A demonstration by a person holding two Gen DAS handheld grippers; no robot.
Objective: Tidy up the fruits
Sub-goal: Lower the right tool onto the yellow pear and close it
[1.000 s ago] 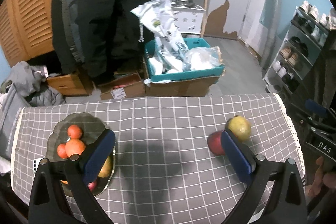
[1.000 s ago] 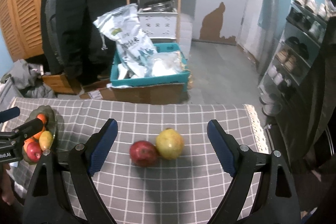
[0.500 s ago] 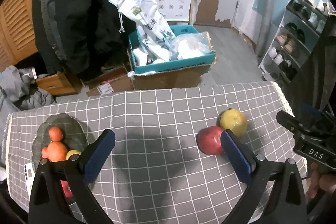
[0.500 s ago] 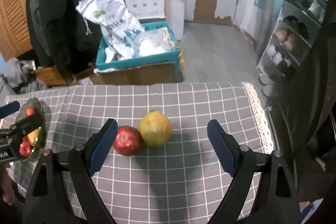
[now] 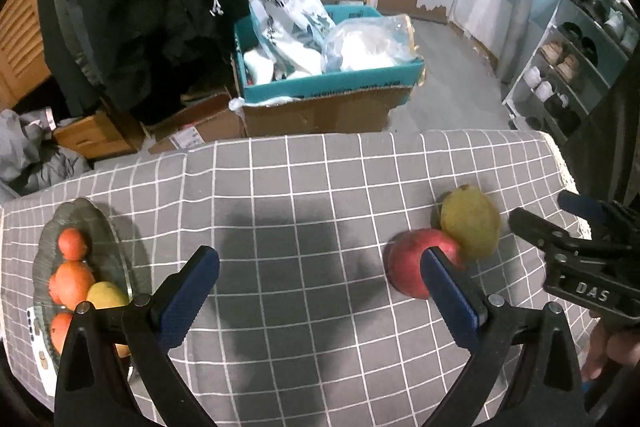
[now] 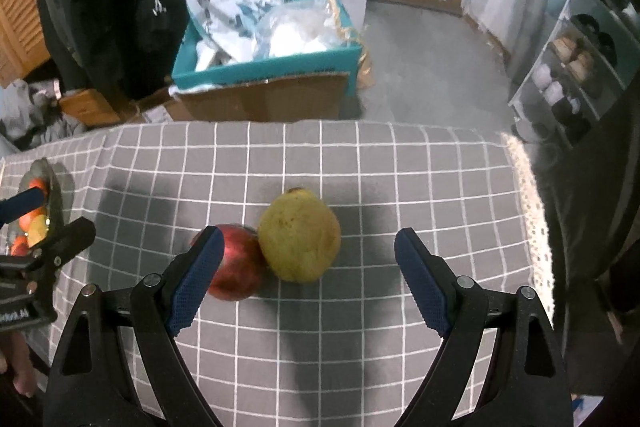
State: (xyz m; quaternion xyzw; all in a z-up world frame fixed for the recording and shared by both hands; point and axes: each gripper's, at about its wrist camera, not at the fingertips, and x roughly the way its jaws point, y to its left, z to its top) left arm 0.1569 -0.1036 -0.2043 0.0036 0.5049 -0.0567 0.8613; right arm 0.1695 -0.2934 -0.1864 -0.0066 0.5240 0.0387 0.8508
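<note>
A red apple (image 6: 234,263) and a yellow-green pear (image 6: 299,235) lie touching on the grey checked tablecloth (image 6: 360,187). My right gripper (image 6: 308,267) is open and empty, with the pear between its fingers and the apple behind the left finger. My left gripper (image 5: 320,283) is open and empty over the middle of the table, the apple (image 5: 412,263) and pear (image 5: 470,221) at its right finger. A glass plate (image 5: 94,223) at the left holds oranges (image 5: 74,281) and a yellow fruit (image 5: 106,295).
The table's far edge drops to a floor with a teal box (image 5: 328,83) of bags and cardboard cartons. A lace hem marks the table's right edge (image 6: 532,211). A shoe rack (image 5: 580,59) stands at the right. A white card (image 5: 38,343) lies by the plate.
Both grippers have moved forward and lower over the table. The right gripper now brackets the pear. The left gripper has shifted right, away from the plate.
</note>
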